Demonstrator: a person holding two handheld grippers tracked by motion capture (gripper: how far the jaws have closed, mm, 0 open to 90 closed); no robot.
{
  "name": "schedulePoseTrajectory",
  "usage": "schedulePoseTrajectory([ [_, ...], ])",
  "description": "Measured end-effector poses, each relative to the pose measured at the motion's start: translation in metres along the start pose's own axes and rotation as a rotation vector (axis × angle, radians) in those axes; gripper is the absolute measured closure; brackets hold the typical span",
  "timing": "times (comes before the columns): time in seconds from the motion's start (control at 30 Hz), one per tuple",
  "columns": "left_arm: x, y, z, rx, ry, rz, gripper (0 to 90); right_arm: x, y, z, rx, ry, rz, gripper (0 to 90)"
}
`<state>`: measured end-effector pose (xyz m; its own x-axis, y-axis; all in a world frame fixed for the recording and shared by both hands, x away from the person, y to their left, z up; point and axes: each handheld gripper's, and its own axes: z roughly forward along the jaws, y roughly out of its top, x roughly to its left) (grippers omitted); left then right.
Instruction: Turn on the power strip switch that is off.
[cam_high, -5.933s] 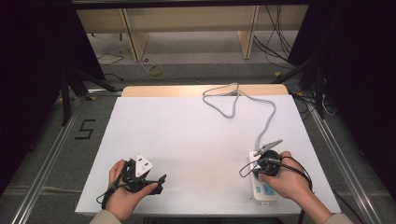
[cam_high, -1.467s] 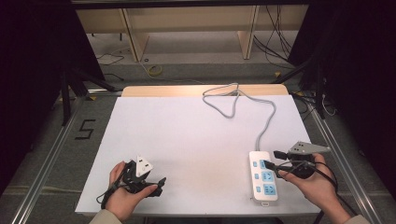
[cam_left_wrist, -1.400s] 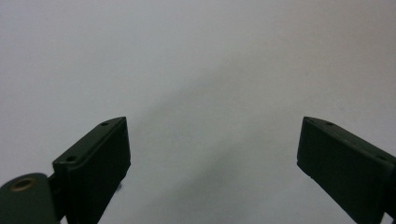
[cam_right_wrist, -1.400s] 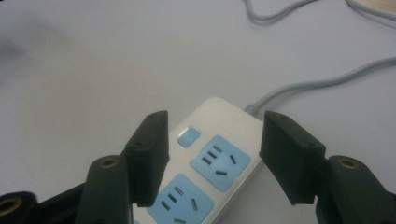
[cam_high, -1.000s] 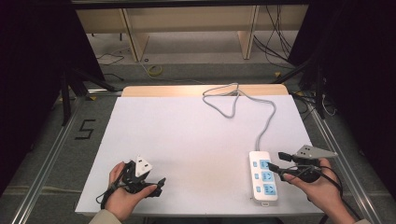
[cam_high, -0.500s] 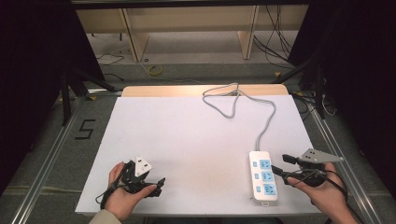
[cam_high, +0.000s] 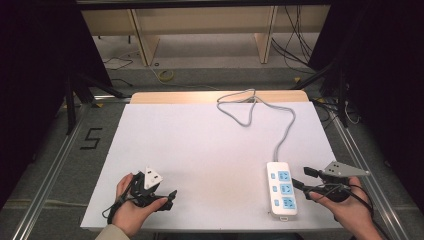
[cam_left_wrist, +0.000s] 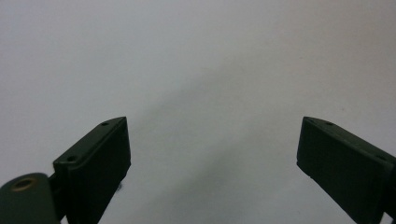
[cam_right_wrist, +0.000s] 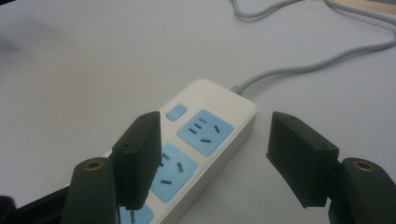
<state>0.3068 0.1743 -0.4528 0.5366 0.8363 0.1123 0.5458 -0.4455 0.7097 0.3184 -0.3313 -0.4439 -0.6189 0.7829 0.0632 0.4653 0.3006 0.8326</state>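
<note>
A white power strip (cam_high: 281, 189) with three blue sockets lies flat near the table's front right; its grey cable (cam_high: 285, 132) loops toward the far edge. My right gripper (cam_high: 302, 178) hovers just to the right of the strip, open, with nothing between its jaws. In the right gripper view the power strip (cam_right_wrist: 205, 126) lies below and ahead of the spread jaws of the right gripper (cam_right_wrist: 215, 135), with the left jaw over its middle socket. My left gripper (cam_high: 169, 198) rests at the front left, open and holding nothing. The left gripper (cam_left_wrist: 212, 135) faces bare white tabletop.
The white table sheet (cam_high: 200, 145) has a wooden strip (cam_high: 175, 96) along its far edge. Metal rails run along both sides, and a "5" mark (cam_high: 91, 138) is on the floor at the left. Shelving and loose cables stand beyond the table.
My right gripper came off the power strip, moved right and drifted back toward the front edge; it stays open. The left gripper and the strip have not moved.
</note>
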Motion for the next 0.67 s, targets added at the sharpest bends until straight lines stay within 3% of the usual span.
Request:
schedulePoseTrajectory([
  [0.53, -0.0016, 0.0016, 0.0011, 0.003, -0.012, 0.005, 9.6, 0.0002, 0.0007, 0.0024, -0.013, 0.007, 0.005, 35.9],
  [0.67, -0.0057, 0.0038, 0.0014, -0.004, -0.057, -0.025, 10.5, 0.0001, 0.0005, 0.0019, -0.015, 0.004, 0.006, 35.9],
])
